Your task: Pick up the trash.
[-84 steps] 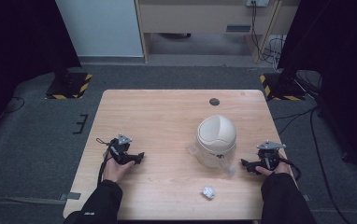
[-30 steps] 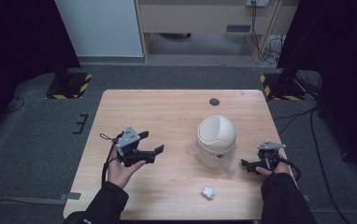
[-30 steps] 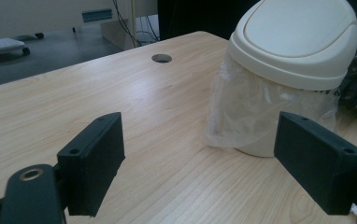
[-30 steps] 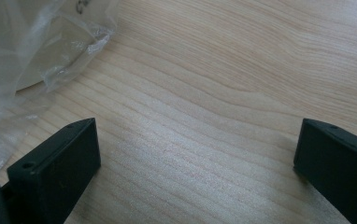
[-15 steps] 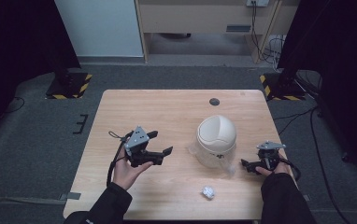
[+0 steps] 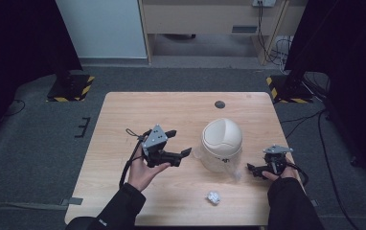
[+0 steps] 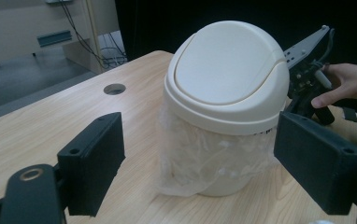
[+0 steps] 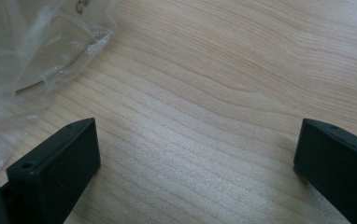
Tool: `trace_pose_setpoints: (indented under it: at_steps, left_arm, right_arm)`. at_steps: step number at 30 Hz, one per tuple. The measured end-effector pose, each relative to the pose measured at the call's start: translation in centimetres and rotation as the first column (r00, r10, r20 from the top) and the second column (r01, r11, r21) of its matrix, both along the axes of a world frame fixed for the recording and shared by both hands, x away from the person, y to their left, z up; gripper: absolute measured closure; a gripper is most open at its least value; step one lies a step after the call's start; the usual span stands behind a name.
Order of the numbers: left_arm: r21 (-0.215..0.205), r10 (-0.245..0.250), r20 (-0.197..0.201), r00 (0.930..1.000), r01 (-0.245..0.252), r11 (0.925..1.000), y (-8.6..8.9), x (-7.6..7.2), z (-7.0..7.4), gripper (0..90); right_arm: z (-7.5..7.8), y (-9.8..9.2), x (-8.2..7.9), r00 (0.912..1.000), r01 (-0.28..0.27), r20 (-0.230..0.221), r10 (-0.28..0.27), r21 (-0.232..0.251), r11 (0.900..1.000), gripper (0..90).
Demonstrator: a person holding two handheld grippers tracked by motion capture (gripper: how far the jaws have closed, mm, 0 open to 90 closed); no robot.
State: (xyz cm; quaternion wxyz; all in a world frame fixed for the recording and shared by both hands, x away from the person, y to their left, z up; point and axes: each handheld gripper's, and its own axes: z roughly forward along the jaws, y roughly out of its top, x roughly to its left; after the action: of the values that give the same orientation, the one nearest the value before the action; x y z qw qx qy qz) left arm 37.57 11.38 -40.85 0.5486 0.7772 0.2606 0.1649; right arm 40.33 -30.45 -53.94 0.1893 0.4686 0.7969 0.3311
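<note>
The left gripper (image 6: 177,143) hangs above the desk (image 6: 123,115) left of its middle, lifted off the wood in the person's left hand (image 6: 140,172). Its jaws stand wide apart with nothing between them and point toward the bin, likely lined up to take it by the body.

The cream bin (image 6: 222,143) stands upright right of the desk's middle, its domed swing lid (image 7: 228,60) closed. A clear plastic liner (image 7: 195,154) spills from under the rim and bunches around the base, probably tucked in as a bag.

A crumpled paper ball (image 6: 213,197) lies near the front edge, apart from the bin, likely the waste meant for it.

The right gripper (image 6: 254,168) rests low by the right edge, just beside the liner. Its jaws are spread wide and empty, apparently waiting.
</note>
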Motion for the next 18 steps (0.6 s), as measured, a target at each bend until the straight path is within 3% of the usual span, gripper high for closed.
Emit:
trace_pose_setpoints:
  at_steps: [8,18]
  left_arm:
    - [-0.012,-0.036,-0.003,0.9993,0.036,0.9993,-2.0,0.6,-0.1,16.3]
    - [0.009,-0.075,-0.016,0.997,0.075,0.9971,-4.4,1.1,-0.6,16.7]
  right_arm:
    - [0.0,0.0,0.0,1.0,-0.001,0.0,0.001,-0.001,1.0,0.6]
    - [0.0,0.0,0.0,1.0,0.0,0.0,0.0,0.0,1.0,0.6]
